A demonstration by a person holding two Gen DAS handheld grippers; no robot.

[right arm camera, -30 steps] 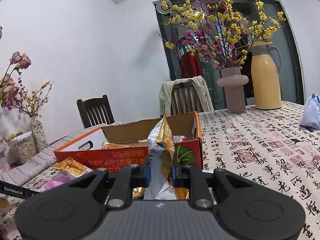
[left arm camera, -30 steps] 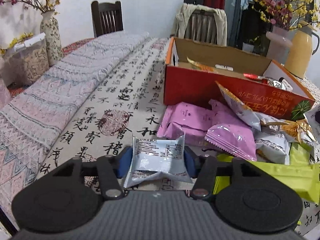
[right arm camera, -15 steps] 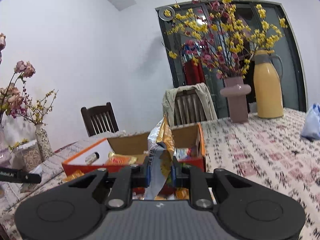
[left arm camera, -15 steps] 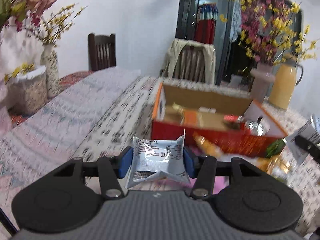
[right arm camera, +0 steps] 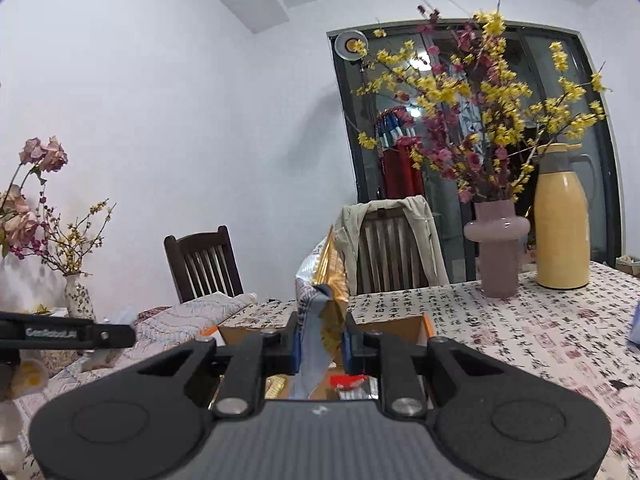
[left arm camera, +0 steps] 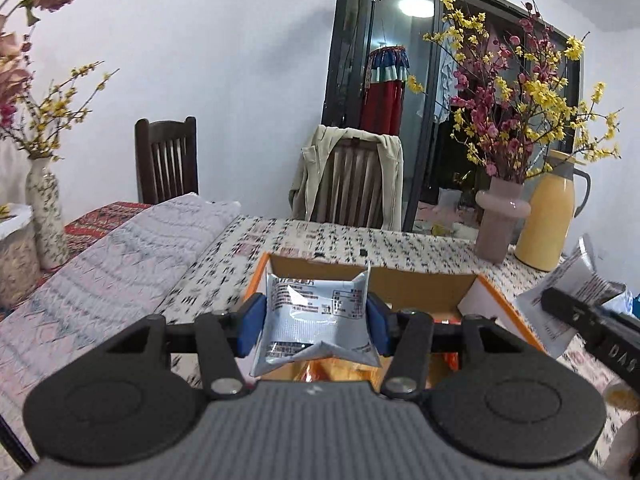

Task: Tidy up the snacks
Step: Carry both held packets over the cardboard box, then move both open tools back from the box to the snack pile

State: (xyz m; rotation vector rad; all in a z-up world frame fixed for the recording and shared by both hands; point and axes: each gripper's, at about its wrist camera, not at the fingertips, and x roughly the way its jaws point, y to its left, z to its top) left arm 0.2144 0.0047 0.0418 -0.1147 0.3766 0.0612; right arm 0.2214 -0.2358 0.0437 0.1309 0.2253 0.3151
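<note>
My left gripper (left arm camera: 314, 322) is shut on a silver snack packet (left arm camera: 316, 316), held flat between the blue pads above the near end of the orange cardboard box (left arm camera: 416, 284). Orange-wrapped snacks show inside the box under the packet. My right gripper (right arm camera: 322, 344) is shut on a gold and white snack bag (right arm camera: 322, 300) that stands on edge between its pads, over the same orange box (right arm camera: 394, 326). In the left wrist view the right gripper's finger (left arm camera: 592, 324) and its bag (left arm camera: 568, 292) appear at the right edge. The left gripper's finger (right arm camera: 68, 334) crosses the left side of the right wrist view.
The table carries a calligraphy-print cloth (left arm camera: 400, 240) and a pale patterned runner (left arm camera: 120, 264). A pink vase of flowers (left arm camera: 498, 220) and a yellow jug (left arm camera: 550, 216) stand at the back right. A slim vase (left arm camera: 44, 216) stands at the left. Two chairs (left arm camera: 166, 160) stand behind the table.
Both grippers have risen with their packets and now hang over the box. The loose pink and green snacks on the table have dropped out of the left wrist view.
</note>
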